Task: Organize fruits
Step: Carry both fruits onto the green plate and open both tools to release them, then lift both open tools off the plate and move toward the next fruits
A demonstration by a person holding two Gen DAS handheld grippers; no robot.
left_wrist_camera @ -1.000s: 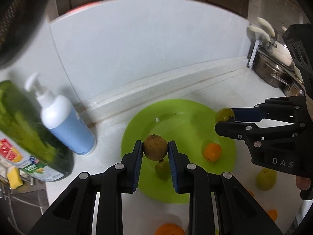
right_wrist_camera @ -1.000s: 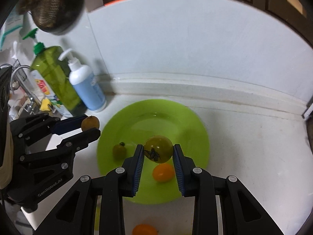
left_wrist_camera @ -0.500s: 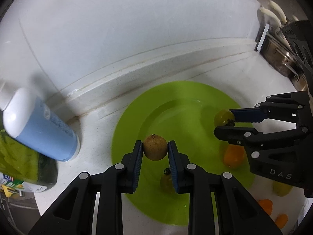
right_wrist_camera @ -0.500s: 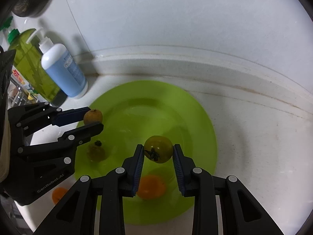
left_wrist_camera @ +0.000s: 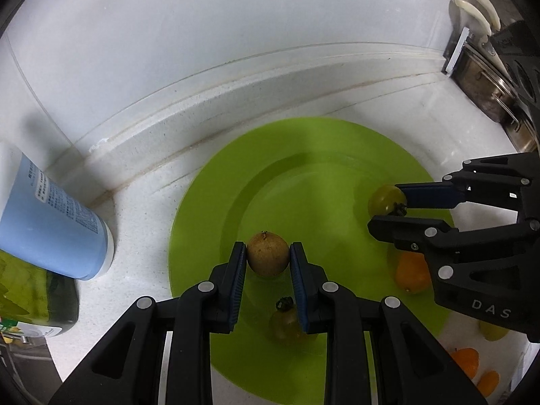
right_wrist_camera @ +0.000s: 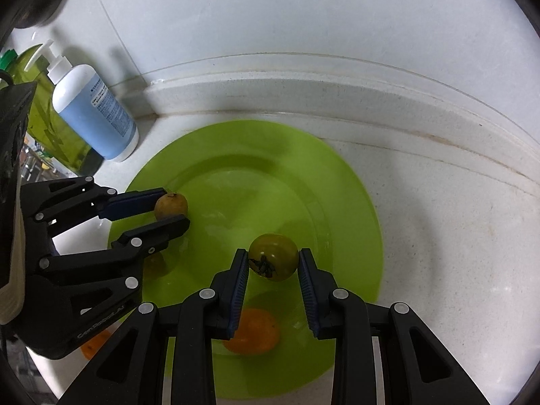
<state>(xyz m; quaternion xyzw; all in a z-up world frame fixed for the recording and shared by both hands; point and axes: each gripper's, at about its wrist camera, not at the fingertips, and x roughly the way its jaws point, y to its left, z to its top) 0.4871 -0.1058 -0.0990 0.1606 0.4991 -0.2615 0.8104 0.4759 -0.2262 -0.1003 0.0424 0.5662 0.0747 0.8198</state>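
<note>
In the left wrist view, the left gripper (left_wrist_camera: 268, 263) pinches a small brown round fruit (left_wrist_camera: 268, 253) over the near part of the green plate (left_wrist_camera: 216, 202). On the plate I count two fruits lying: one green tomato (left_wrist_camera: 287, 324) under the gripper and one orange fruit (left_wrist_camera: 410, 275) at the right side. Beyond the plate's right edge lie about three more pieces. If the jaws release from this height, the fruit may roll off the rim.

In the right wrist view, the right gripper (right_wrist_camera: 273, 263) pinches a green tomato (right_wrist_camera: 274, 256) above the plate's middle, over the orange fruit (right_wrist_camera: 253, 332). Dropping it there may knock that fruit. One blue pump bottle (right_wrist_camera: 94, 111) stands behind the plate's left edge.
</note>
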